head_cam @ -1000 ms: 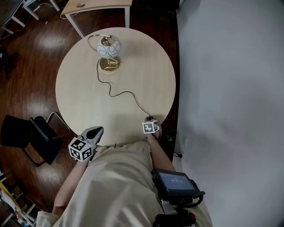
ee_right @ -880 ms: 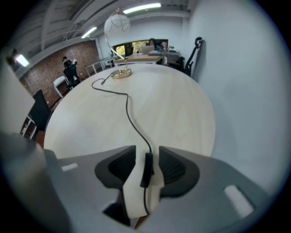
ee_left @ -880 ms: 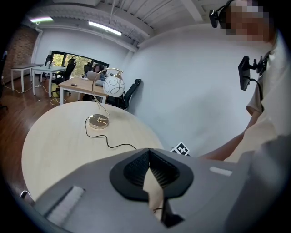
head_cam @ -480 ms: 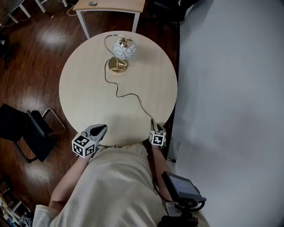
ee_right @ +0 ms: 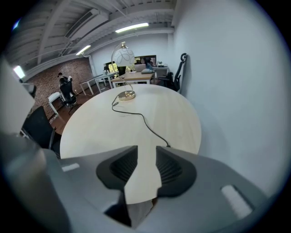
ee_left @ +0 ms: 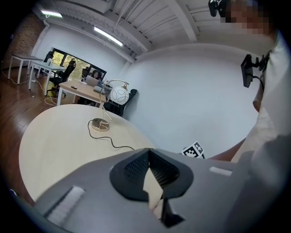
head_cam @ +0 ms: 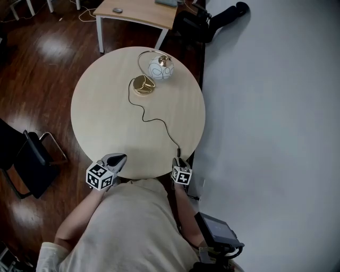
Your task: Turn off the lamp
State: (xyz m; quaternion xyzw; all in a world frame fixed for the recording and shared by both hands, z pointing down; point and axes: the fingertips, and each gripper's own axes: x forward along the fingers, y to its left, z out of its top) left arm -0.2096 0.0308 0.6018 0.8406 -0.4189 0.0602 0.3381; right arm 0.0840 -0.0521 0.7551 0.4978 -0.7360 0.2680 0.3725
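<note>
The lamp stands at the round table's (head_cam: 106, 106) far side, with a white globe shade (head_cam: 160, 67) on a gold base (head_cam: 143, 85). Its black cord (head_cam: 159, 123) snakes across the top to the near right edge. My right gripper (head_cam: 177, 161) hovers over that edge just behind the cord's end. It is open and its jaws have just been closing, with nothing between them. In the right gripper view the gap (ee_right: 146, 152) shows bare table and the lamp (ee_right: 123, 56) far ahead. My left gripper (head_cam: 116, 159) sits at the near left edge, shut and empty, its tips touching (ee_left: 148, 151).
A black chair (head_cam: 26, 159) stands on the wooden floor to the left. A wooden desk (head_cam: 141, 10) and a dark bag (head_cam: 196, 24) lie beyond the table. A grey wall (head_cam: 276, 106) runs close along the table's right side.
My right gripper has risen and drawn back from the cord's end toward the person. The left gripper has shifted a little along the near edge. The head view has swung, so the lamp sits further right.
</note>
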